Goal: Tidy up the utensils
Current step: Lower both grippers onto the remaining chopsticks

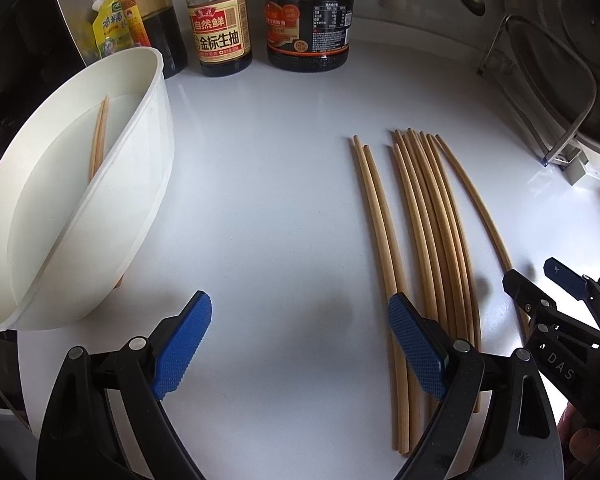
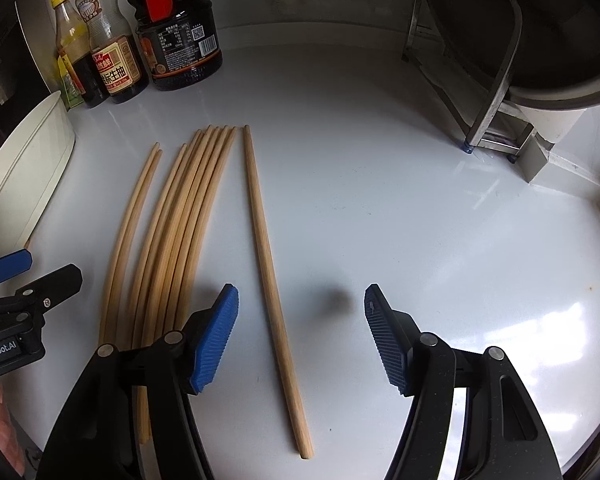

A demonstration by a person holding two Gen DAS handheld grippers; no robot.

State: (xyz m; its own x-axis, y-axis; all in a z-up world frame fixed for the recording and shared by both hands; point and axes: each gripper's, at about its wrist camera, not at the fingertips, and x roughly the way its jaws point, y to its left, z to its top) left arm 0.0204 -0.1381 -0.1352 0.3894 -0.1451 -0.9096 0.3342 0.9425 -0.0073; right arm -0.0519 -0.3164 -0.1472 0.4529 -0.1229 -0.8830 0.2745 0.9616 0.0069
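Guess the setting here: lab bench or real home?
Most likely a home kitchen counter. Soy sauce bottles line the back edge, a metal rack holding a large pot stands to the right, and wooden chopsticks lie on the white countertop beside a white bin.

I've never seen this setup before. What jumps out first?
A row of wooden chopsticks lies on the white counter, with one chopstick apart between the open right hand-held gripper fingers. At the left, a white container already holds two chopsticks.
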